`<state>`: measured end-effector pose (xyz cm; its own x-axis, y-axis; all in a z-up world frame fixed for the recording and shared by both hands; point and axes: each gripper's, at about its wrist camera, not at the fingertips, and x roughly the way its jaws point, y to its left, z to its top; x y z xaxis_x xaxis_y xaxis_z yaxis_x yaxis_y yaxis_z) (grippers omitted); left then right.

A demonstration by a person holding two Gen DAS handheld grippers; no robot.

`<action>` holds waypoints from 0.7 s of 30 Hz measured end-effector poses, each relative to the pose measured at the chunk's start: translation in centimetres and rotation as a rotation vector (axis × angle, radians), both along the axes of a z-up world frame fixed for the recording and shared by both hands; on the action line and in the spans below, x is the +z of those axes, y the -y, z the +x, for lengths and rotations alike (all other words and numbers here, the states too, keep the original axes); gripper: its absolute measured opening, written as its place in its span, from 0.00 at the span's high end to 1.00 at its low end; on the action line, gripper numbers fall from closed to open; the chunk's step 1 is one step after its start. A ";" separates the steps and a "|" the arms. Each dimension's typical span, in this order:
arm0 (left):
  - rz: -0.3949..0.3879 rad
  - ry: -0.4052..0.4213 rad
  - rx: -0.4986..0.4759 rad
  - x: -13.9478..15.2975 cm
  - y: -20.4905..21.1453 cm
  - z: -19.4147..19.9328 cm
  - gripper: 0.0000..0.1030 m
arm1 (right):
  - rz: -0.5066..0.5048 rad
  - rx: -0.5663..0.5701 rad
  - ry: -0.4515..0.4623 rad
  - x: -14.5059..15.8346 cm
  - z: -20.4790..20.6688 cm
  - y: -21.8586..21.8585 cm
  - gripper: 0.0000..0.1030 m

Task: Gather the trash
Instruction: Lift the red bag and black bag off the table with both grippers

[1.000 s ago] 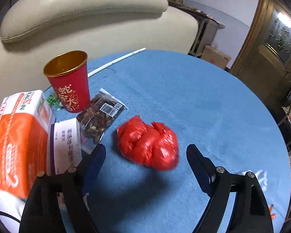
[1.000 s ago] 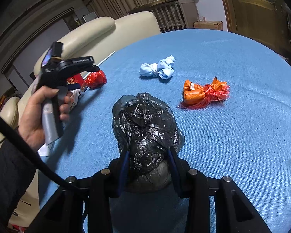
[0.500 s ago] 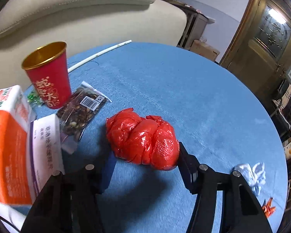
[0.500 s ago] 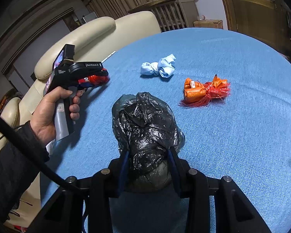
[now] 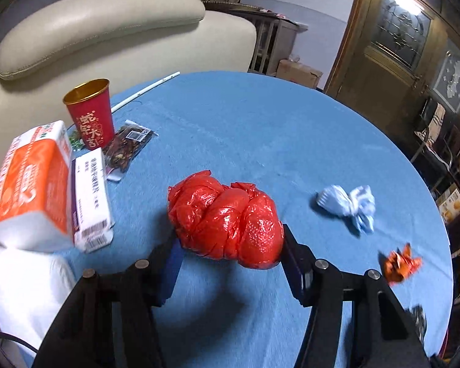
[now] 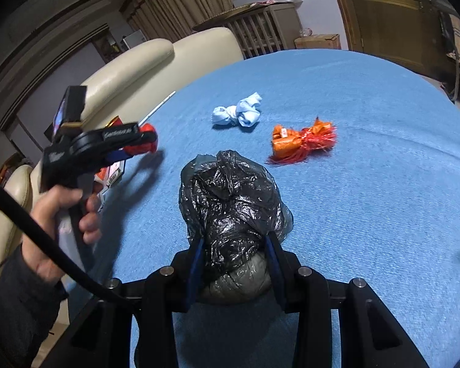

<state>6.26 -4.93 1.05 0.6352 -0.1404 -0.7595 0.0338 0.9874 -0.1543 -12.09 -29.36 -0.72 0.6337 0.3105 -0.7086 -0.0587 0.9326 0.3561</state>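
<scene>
My left gripper (image 5: 230,239) is shut on a crumpled red plastic bag (image 5: 224,217) and holds it above the blue round table (image 5: 245,128). The same gripper (image 6: 144,141) with the red bag (image 6: 144,147) shows at the left of the right wrist view. My right gripper (image 6: 234,245) is shut on a black plastic bag (image 6: 230,196) that rests on the table (image 6: 368,184). A light blue wad (image 5: 349,205) (image 6: 237,113) and an orange wrapper (image 5: 398,265) (image 6: 300,144) lie on the cloth.
At the table's left stand a red and gold cup (image 5: 90,113), a snack packet (image 5: 125,147), an orange tissue pack (image 5: 30,181) and a white box (image 5: 92,196). A cream sofa (image 5: 107,36) stands behind the table. A white stick (image 5: 144,92) lies near the far edge.
My left gripper has closed on the red bag, lifted it and swung right, so the blue wad and orange wrapper come into view. The right gripper has not moved.
</scene>
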 end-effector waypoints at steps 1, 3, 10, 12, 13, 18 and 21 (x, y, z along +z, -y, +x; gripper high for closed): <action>-0.001 0.001 -0.005 0.1 0.0 -0.5 0.41 | 0.000 -0.006 0.004 0.1 -0.2 0.1 0.60; 0.004 0.005 -0.013 0.4 0.2 -1.3 0.41 | 0.002 -0.014 0.009 0.2 -0.5 0.1 0.60; 0.006 0.013 -0.027 1.1 0.1 -4.8 0.41 | 0.007 -0.028 0.029 0.6 -1.2 0.1 0.60; 0.008 0.013 -0.030 1.0 0.0 -5.6 0.41 | 0.007 -0.032 0.034 0.6 -1.4 0.0 0.60; 0.010 0.012 -0.033 1.0 0.0 -5.9 0.41 | 0.006 -0.034 0.036 0.7 -1.5 0.0 0.60; 0.016 0.009 -0.041 0.9 -0.2 -7.2 0.41 | 0.006 -0.046 0.042 1.0 -2.1 0.2 0.60; 0.012 0.010 -0.048 0.9 -0.3 -8.1 0.41 | 0.006 -0.052 0.050 1.3 -2.4 0.2 0.60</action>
